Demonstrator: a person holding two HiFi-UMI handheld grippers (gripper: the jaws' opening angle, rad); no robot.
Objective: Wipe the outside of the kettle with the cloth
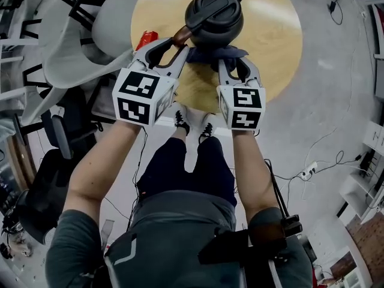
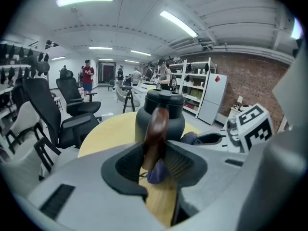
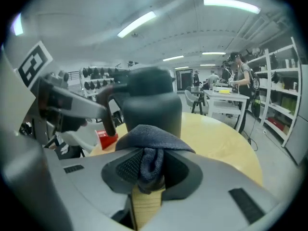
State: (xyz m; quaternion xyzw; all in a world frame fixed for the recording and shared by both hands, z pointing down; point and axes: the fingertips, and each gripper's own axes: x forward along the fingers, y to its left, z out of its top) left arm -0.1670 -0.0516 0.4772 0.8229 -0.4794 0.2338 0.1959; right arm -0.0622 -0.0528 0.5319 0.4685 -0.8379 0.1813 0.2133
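Note:
A black kettle stands near the front edge of a round wooden table. Its brown handle points toward me. My left gripper is shut on that handle, which runs upright between the pads in the left gripper view, with the kettle body just beyond. My right gripper is shut on a dark blue cloth. The cloth bunches between the jaws and drapes over their tips, right in front of the kettle's side. Whether cloth and kettle touch I cannot tell.
A red object lies at the table's left edge, beside the left gripper. White and black chairs crowd the left side. Cables and a power strip lie on the floor to the right. People stand far off by shelves.

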